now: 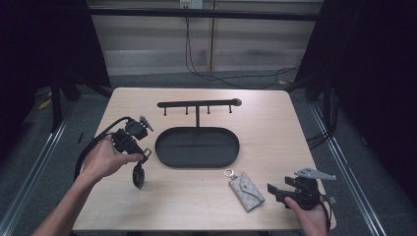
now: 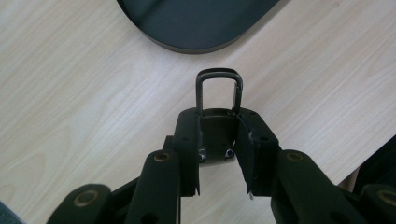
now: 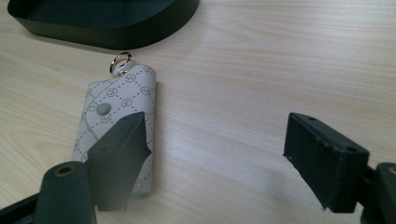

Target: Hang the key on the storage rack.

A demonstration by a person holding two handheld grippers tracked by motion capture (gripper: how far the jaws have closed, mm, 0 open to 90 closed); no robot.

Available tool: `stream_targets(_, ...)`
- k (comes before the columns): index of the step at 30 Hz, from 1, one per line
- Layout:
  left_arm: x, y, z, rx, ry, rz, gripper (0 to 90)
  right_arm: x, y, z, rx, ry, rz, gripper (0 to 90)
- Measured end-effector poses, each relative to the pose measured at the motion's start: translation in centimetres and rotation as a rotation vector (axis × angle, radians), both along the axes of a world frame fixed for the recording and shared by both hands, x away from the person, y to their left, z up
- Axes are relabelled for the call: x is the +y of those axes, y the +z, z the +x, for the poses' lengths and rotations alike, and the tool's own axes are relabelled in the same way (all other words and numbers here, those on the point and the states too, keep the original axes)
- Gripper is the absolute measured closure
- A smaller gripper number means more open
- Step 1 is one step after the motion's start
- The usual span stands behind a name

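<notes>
While a pale wooden table (image 1: 206, 196) was viewed from above, the left hand-held gripper (image 1: 143, 158) was seen at its left side, raised off the surface and clenched on a black key fob (image 1: 139, 174) that hung below its jaws. In the left gripper view, the fob's body (image 2: 215, 135) was pinched between the two black pads, and its dark metal loop (image 2: 218, 88) stood out beyond them — the tabletop lay beneath, apart from the fob.

At the near right of the table, the right hand-held gripper (image 1: 273, 191) was held low, its jaws released and spread wide, with nothing gripped. A grey patterned key pouch (image 1: 247, 190) with a gold ring (image 3: 120, 62) lay flat on the table just beside it. In the right gripper view, the left-side jaw overlapped the pouch's lower corner, while the other jaw stood well apart over bare wood; whether the near jaw touched the pouch could not be told.

A black oval tray (image 1: 167, 157) with an upright post and a pegged crossbar (image 1: 196, 103) sat at the centre of the table — between the two grippers and farther back.
</notes>
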State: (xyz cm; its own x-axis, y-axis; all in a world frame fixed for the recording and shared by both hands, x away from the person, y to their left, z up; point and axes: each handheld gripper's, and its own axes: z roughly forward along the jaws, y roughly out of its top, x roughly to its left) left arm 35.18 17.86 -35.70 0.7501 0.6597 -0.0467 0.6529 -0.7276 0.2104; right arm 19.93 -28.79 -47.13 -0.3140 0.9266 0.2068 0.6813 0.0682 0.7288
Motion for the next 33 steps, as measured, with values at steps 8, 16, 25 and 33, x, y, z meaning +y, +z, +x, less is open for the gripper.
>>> stream_targets(8,-0.1,0.9,0.3,0.002,0.008,0.002,70.9,0.1,0.1,0.0,-0.003,0.018,0.006,16.7)
stream_targets(16,-0.3,1.5,0.5,-0.004,0.017,0.005,70.8,0.2,0.0,0.1,0.005,0.024,-0.003,15.1)
stream_targets(25,0.2,1.9,1.9,0.025,0.045,-0.032,70.8,0.2,-0.1,0.1,0.009,0.024,-0.005,14.8)
stream_targets(33,-0.2,2.8,3.3,0.032,0.062,-0.032,70.8,0.2,-0.2,0.2,0.023,0.027,-0.011,14.8)
